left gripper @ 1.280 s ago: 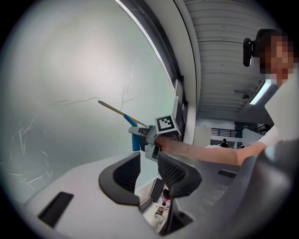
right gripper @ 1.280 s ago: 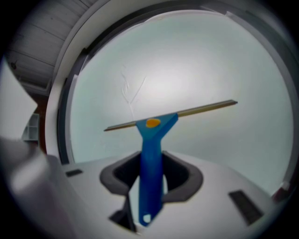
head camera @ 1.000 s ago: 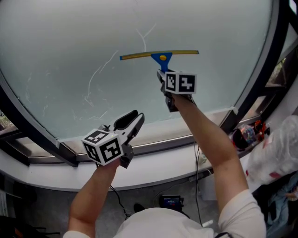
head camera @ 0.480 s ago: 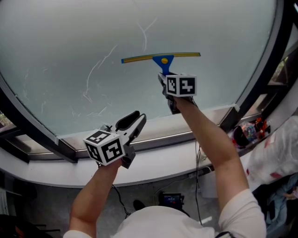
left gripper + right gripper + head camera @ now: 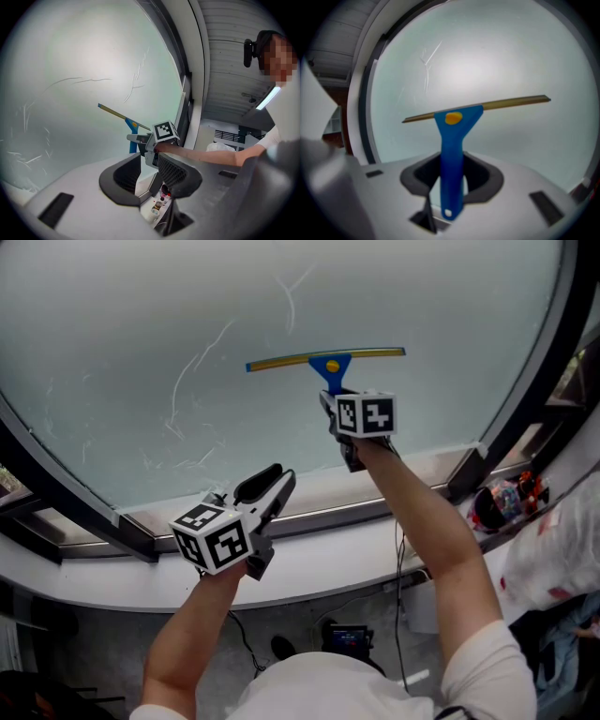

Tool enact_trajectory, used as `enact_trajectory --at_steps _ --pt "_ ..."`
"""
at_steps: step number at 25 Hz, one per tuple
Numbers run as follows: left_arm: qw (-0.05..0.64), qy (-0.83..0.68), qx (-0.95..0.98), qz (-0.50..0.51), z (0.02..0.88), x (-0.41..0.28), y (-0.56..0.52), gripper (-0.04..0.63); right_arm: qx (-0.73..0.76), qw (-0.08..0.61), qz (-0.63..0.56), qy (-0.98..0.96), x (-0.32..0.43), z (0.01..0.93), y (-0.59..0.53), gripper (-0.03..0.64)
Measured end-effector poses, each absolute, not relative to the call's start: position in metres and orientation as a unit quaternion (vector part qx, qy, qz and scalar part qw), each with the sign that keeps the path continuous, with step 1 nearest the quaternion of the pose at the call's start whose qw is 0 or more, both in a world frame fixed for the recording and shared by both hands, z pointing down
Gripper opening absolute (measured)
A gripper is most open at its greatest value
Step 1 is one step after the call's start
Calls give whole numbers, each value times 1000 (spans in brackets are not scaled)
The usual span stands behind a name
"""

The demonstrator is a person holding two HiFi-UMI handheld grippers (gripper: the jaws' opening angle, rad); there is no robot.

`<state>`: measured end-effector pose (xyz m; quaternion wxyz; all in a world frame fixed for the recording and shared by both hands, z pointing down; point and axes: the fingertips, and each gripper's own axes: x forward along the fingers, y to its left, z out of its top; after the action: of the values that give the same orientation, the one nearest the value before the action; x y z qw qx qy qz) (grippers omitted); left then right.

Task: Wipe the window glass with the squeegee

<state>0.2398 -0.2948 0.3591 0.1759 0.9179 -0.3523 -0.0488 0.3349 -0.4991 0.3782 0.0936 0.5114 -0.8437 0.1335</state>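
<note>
- One squeegee (image 5: 325,358) lies against the window glass (image 5: 122,324). Its single yellow-edged blade runs almost level, and its blue handle, with one yellow dot, points to 6 o'clock.
- One right gripper (image 5: 332,396), at 6 o'clock of the blade, has its jaws clamped on the blue handle. In the right gripper view the handle stands upright between the two jaws.
- One left gripper (image 5: 273,486), at 7 o'clock of the squeegee and well apart from it, has its jaws apart with nothing between them.
- A few thin white streaks (image 5: 200,364) mark the glass at 9 o'clock of the blade.
- One pale windowsill (image 5: 309,514) runs along below the glass.
- Two dark frame bars (image 5: 58,486) flank the pane.
</note>
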Motion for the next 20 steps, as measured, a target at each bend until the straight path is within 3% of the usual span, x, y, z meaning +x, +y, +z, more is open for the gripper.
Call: enact_trajectory --at_steps 20 --pt "211 -365 906 -43 397 243 -295 138 500 130 155 -842 336 437 -498 152"
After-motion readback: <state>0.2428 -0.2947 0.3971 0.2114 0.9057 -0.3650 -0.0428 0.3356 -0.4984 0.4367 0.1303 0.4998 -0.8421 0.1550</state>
